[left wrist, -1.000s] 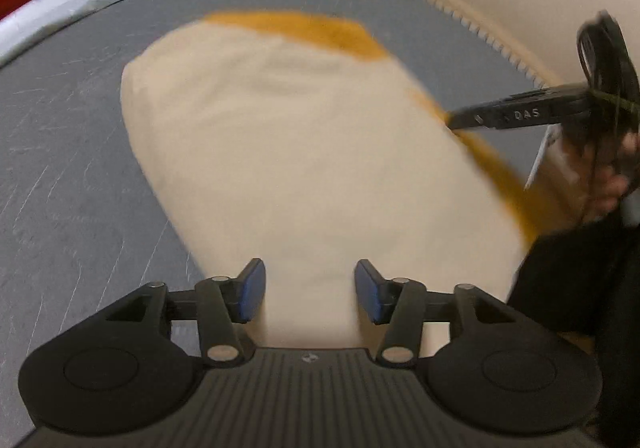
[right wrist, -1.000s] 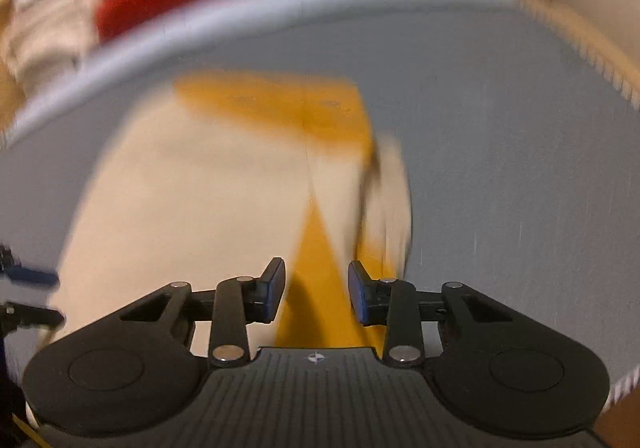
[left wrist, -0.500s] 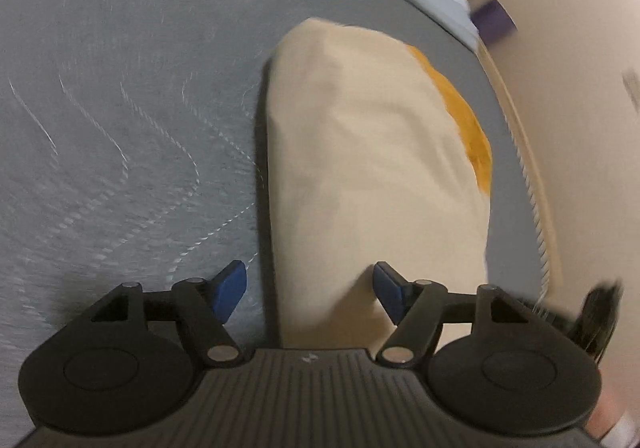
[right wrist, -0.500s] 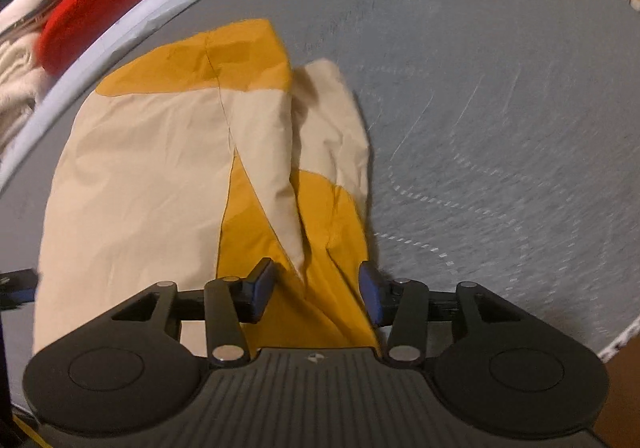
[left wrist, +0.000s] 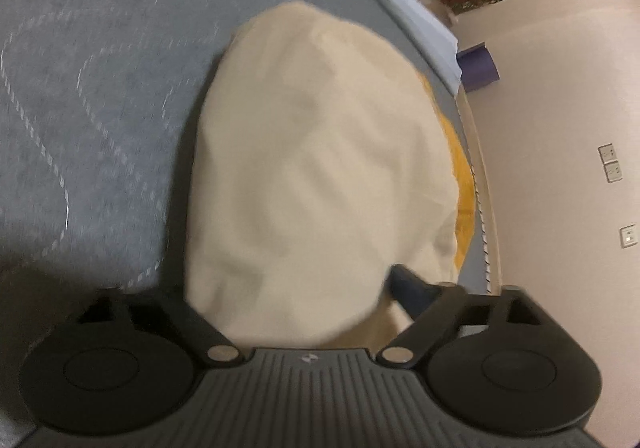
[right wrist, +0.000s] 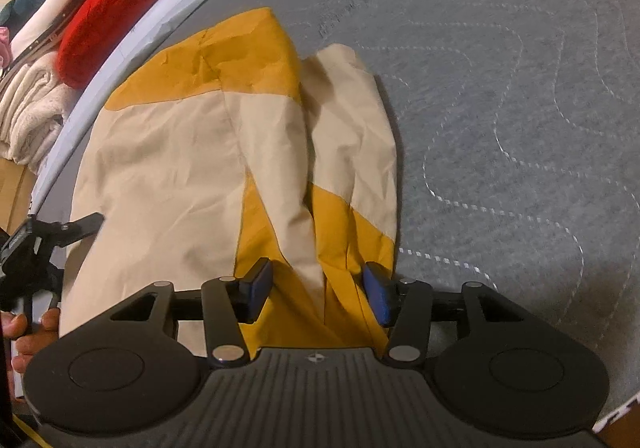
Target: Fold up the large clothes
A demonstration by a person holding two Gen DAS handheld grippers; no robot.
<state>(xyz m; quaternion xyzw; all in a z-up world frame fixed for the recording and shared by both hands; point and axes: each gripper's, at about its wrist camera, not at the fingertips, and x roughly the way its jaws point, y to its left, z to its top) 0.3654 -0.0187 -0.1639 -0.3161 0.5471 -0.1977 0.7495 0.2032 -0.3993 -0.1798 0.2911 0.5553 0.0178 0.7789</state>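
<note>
- Left wrist view: the left gripper [left wrist: 304, 288] sits at 6 o'clock with its jaws spread wide. Only the right blue pad [left wrist: 408, 288] shows; cream cloth covers the spot where the other one would be, so whether it's actually pinching anything, can't tell.
- Same view, the cream and yellow garment [left wrist: 320, 168] bulges up from the jaws toward 12 o'clock, blurry, with a yellow strip along its 3 o'clock edge.
- It lies on a grey quilted mattress [left wrist: 100, 88], near the edge at 3 o'clock; a pale wall [left wrist: 560, 128] stands beyond.
- Right wrist view: the right gripper [right wrist: 318, 288] is at 6 o'clock, jaws wide apart, blue pads on either side of a yellow fold, not clamping it.
- Past the pads the garment stretches toward 11 o'clock, folded lengthwise.
- At 9 o'clock the left gripper's tip touches the garment's edge.
- Far off at 10 o'clock, a red fleece [right wrist: 120, 8] and a cream towel [right wrist: 28, 112] are piled off the mattress.
</note>
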